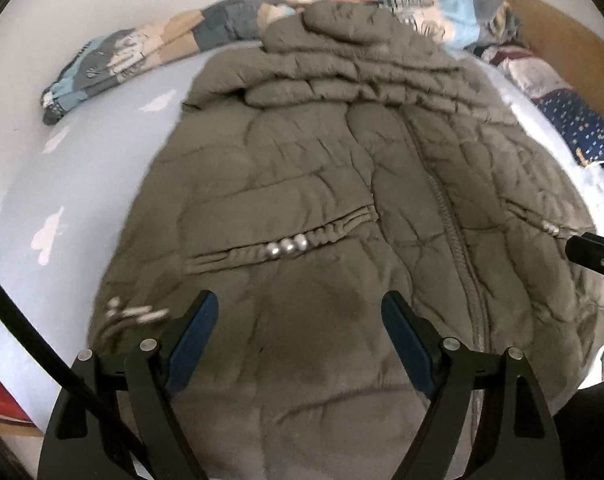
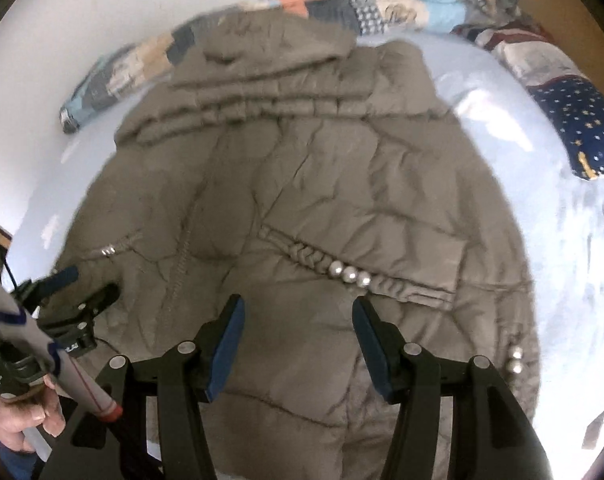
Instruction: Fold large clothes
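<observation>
Surface: my bed (image 1: 82,184), pale blue sheet, white wall behind.
Jacket (image 1: 322,184): spread flat.
Left tongs (image 1: 300,312): wide open, holding nothing.
Right tongs (image 2: 298,316): open, holding nothing.

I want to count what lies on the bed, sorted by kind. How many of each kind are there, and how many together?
Brown padded coats: 1, the coat spread flat, zip side up.
Patchwork blankets: 1, the blanket rolled along the wall.
Dark blue star-print cushions: 1, the cushion at the right edge.
Total: 3, all on the pale blue sheet.

L tongs (image 1: 300,316) open, R tongs (image 2: 298,320) open, angled down
</observation>
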`<state>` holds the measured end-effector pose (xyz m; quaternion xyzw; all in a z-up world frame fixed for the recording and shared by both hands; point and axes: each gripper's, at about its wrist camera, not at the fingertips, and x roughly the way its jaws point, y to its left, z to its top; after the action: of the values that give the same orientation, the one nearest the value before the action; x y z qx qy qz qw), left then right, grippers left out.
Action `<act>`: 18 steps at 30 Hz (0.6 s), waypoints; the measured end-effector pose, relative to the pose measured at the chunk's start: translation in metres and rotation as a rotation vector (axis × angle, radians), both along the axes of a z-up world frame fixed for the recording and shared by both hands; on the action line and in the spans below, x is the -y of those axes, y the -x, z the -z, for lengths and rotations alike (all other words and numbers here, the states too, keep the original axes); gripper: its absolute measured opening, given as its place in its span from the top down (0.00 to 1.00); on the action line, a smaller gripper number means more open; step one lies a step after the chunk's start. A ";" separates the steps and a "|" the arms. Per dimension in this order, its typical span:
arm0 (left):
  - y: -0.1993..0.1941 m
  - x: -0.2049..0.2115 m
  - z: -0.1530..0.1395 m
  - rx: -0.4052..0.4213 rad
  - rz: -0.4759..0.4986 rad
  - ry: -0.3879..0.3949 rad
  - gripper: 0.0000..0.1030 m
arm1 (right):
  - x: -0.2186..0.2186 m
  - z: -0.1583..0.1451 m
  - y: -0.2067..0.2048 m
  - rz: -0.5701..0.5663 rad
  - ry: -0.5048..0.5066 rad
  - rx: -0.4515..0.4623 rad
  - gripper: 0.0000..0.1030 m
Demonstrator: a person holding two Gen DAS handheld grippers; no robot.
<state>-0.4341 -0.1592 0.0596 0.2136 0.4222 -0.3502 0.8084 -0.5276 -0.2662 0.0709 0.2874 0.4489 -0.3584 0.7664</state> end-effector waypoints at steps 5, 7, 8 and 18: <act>0.006 -0.038 -0.013 0.041 -0.042 0.040 0.20 | -0.008 -0.007 0.033 0.066 0.001 0.033 0.42; 0.004 -0.051 -0.009 0.055 -0.056 0.032 0.20 | -0.010 -0.007 0.043 0.085 0.004 0.031 0.42; 0.001 -0.054 -0.004 0.053 -0.058 0.014 0.20 | -0.011 -0.006 0.048 0.096 0.007 0.028 0.41; -0.012 -0.062 0.022 0.023 -0.076 -0.035 0.19 | -0.016 0.024 0.058 0.082 0.000 -0.084 0.39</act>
<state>-0.4217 -0.0977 0.0373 0.2157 0.4266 -0.3092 0.8221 -0.5859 -0.2506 0.0472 0.2901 0.4686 -0.4015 0.7315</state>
